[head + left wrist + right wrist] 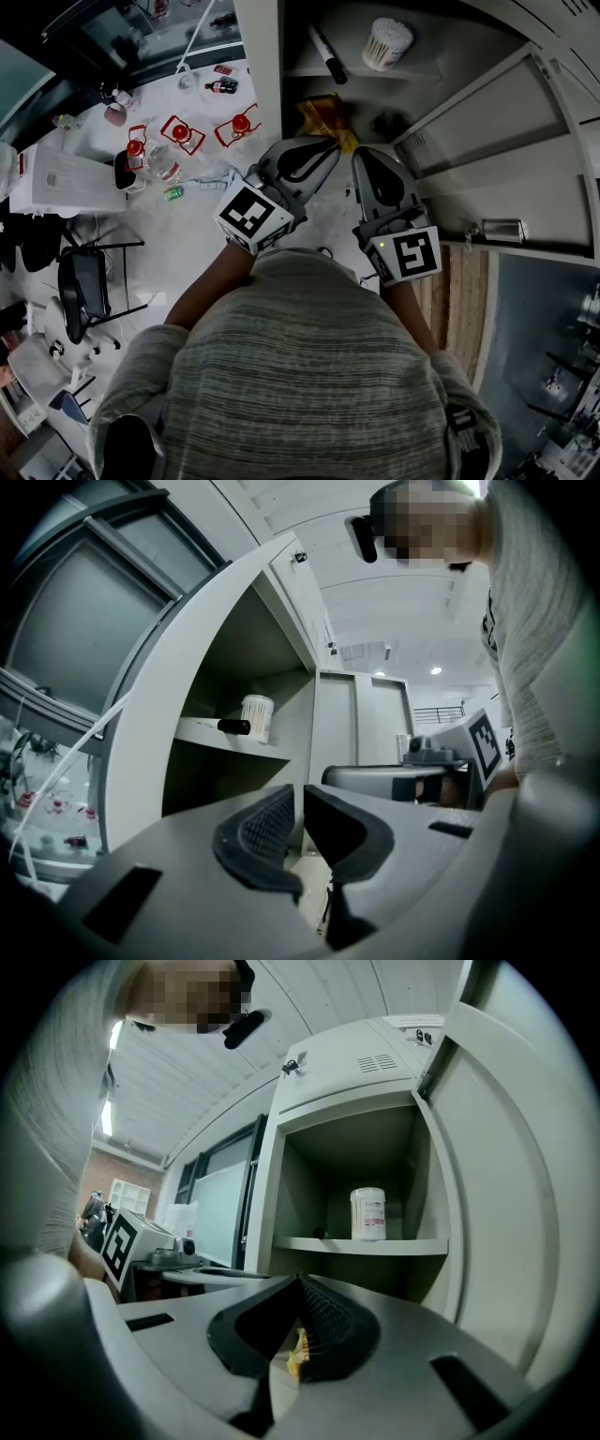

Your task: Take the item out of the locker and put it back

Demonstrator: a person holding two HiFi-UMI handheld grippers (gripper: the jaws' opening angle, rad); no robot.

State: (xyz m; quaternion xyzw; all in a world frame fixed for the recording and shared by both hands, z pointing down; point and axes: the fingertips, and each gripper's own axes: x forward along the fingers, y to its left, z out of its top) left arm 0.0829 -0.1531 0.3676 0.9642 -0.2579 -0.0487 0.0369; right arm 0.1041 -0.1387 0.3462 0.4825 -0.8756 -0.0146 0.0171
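The locker (281,56) stands open. A crumpled yellow snack bag (323,114) lies in its lower compartment. My right gripper (361,153) reaches in at the bag's right edge, and in the right gripper view the right gripper (300,1281) has its tips together, shut on a bit of the yellow bag (297,1358) that shows between the pads. My left gripper (330,142) hovers just left of it at the bag's near edge. Seen from its own camera, the left gripper (300,803) has only a narrow slit between the pads, with nothing in it.
On the upper shelf stand a white container (386,42) and a black marker (327,54). The open locker door (506,141) swings out to the right. To the left is a white table (202,206) with red items (183,131), and a chair (84,281).
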